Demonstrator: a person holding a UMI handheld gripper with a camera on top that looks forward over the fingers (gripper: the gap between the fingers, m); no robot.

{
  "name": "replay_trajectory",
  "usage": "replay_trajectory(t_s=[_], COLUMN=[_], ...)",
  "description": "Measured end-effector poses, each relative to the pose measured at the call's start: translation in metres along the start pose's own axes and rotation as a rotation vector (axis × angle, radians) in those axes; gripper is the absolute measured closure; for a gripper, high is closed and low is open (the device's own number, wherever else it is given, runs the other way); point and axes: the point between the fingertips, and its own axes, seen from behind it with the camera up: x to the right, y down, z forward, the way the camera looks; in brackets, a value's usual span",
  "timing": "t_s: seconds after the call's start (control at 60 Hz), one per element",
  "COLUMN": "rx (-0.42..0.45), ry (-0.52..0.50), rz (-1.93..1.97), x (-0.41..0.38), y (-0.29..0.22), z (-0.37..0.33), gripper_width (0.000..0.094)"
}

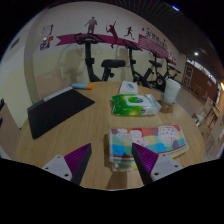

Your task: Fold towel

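A dark flat cloth (55,108), likely the towel, lies spread on the wooden table (95,125), beyond my left finger and off to the left. My gripper (112,166) is open and holds nothing, above the table's near edge. Its purple pads (72,162) show on both fingers. A colourful striped flat item (146,144) lies just ahead of the fingers, its near end reaching in beside the right finger without touching either one.
A green and white pack (132,104) lies at mid-table. A white cup (172,92) stands at the far right. A small orange thing (84,87) lies at the far edge. Exercise bikes (105,66) stand behind the table.
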Motion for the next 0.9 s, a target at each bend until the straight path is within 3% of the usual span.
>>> replay_trajectory(t_s=[0.117, 0.2, 0.217, 0.283, 0.333, 0.417, 0.533, 0.7, 0.9], rx=[-0.022, -0.023, -0.025, -0.036, -0.045, -0.084, -0.119, -0.056, -0.023], ry=[0.006, -0.003, -0.003, -0.012, 0.057, 0.085, -0.028, -0.081, -0.044], rz=[-0.021, -0.040, -0.044, -0.049, -0.086, -0.145, -0.019, 0.081, 0.109], x=[-0.002, -0.006, -0.007, -0.011, 0.002, -0.001, -0.028, -0.016, 0.066], y=[0.001, 0.003, 0.003, 0.004, 0.004, 0.006, -0.004, -0.058, -0.081], z=[0.025, 0.034, 0.035, 0.038, 0.039, 0.039, 0.021, -0.023, -0.044], gripper_width=[0.0109, 0.0209, 0.0266, 0.0634, 0.0910, 0.0924, 0.0931, 0.0928, 0.0927])
